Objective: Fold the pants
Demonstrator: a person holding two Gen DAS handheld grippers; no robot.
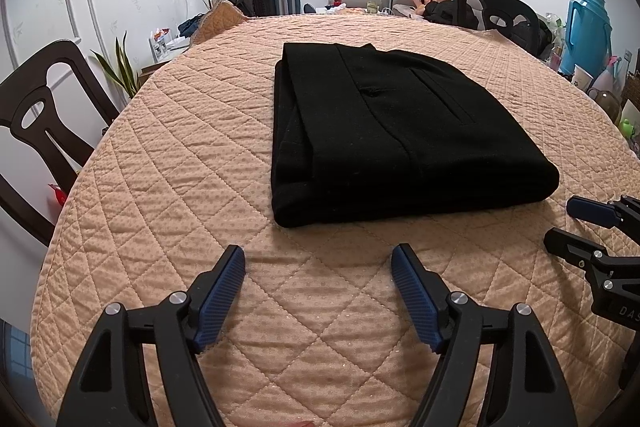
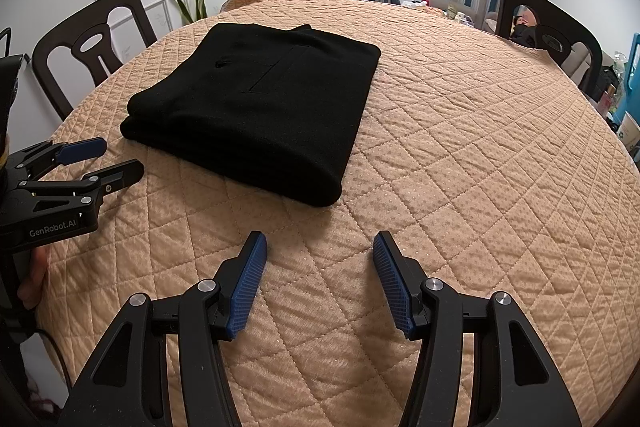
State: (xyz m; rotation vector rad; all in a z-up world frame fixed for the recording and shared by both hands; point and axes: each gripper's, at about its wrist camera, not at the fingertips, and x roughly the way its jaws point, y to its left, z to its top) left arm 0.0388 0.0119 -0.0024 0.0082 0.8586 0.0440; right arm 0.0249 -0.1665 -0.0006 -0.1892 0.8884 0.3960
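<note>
Fingers of both tools stand wide apart with nothing between them: the left gripper (image 1: 318, 259) and the right gripper (image 2: 320, 245) each hover low in their own frames over bare quilted tablecloth (image 1: 160, 147), short of the cloth bundle. In the left view the pants (image 1: 400, 131) lie just above centre, already folded into a thick black rectangle with a back pocket facing up; in the right view they sit at upper left. They look soft, fairly heavy and woolly — layers likely to slump or slide apart if lifted by one corner. Any further fold or straightening would best start at the near folded edge, one tool at each end, pinching all layers together — the quilt should give some friction
</note>
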